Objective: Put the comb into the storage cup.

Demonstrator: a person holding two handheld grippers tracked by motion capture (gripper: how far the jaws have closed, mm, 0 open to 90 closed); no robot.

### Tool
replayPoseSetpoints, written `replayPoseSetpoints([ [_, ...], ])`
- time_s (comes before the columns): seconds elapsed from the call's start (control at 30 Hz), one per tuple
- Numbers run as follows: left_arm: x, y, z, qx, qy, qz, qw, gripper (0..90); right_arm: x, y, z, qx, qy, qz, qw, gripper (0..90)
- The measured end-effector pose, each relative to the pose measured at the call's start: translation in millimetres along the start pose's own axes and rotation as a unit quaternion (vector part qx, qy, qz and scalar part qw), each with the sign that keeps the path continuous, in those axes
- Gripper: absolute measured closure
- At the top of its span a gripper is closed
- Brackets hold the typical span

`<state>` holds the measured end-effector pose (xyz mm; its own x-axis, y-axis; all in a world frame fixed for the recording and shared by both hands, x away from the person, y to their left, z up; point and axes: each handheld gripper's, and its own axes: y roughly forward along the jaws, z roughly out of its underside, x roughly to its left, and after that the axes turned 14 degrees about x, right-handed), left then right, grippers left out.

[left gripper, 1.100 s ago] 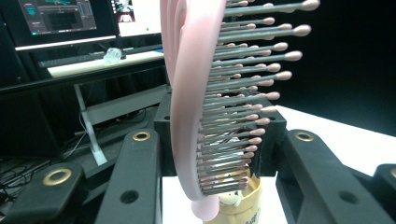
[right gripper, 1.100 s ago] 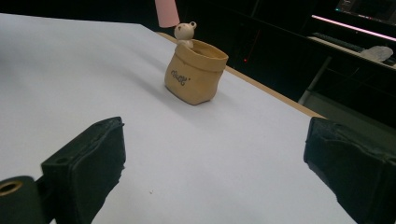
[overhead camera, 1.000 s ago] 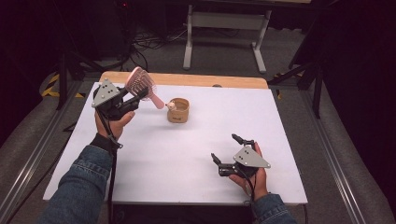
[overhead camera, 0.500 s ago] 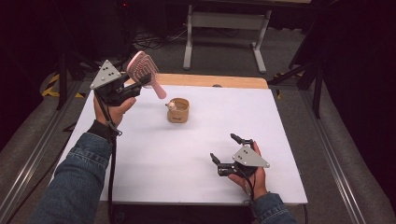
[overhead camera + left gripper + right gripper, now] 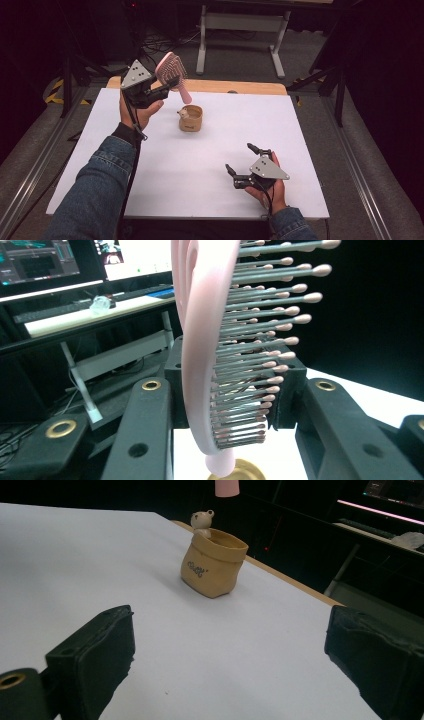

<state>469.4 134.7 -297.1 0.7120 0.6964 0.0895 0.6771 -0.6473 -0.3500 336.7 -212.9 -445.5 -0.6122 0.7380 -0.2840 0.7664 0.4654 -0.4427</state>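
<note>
Item one, pink hairbrush (image 5: 172,75): you hold it in the air above the far left corner of the worktop (image 5: 310,130), clamped in your left hand-held gripper (image 5: 167,86); its jaws are closed on the brush head, one pad against the pink back, the other against the bristle side, as the left gripper view shows (image 5: 200,355). The head points up and away from you; the handle slants down toward the middle of the worktop, its rounded end hanging above the tan pot (image 5: 190,118), apart from it. The bristles are grey pins with pale pink ball tips. Item two, tan pot: a small sack-shaped holder with a rolled rim, lettering on its side and a small bear figure (image 5: 202,521) at the rim; it stands upright on the white sheet, nearer the far edge than the near one, left of centre. The right gripper view shows it (image 5: 214,565) with the handle's pink tip (image 5: 227,487) above it. Item three, your right hand-held gripper (image 5: 240,162): jaws wide open, holding nothing, low over the worktop near the near edge toward the right corner, pointed at the pot and well apart from it.
</note>
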Motion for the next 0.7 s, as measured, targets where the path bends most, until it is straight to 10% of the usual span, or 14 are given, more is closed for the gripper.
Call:
replayPoseSetpoints([
  [0.7, -11.6, 41.0, 20.1, 0.034, -0.009, 0.002, 0.9994, 63.3, -1.3, -2.2, 2.3, 0.005, 0.000, 0.001, 1.0000, 6.5],
])
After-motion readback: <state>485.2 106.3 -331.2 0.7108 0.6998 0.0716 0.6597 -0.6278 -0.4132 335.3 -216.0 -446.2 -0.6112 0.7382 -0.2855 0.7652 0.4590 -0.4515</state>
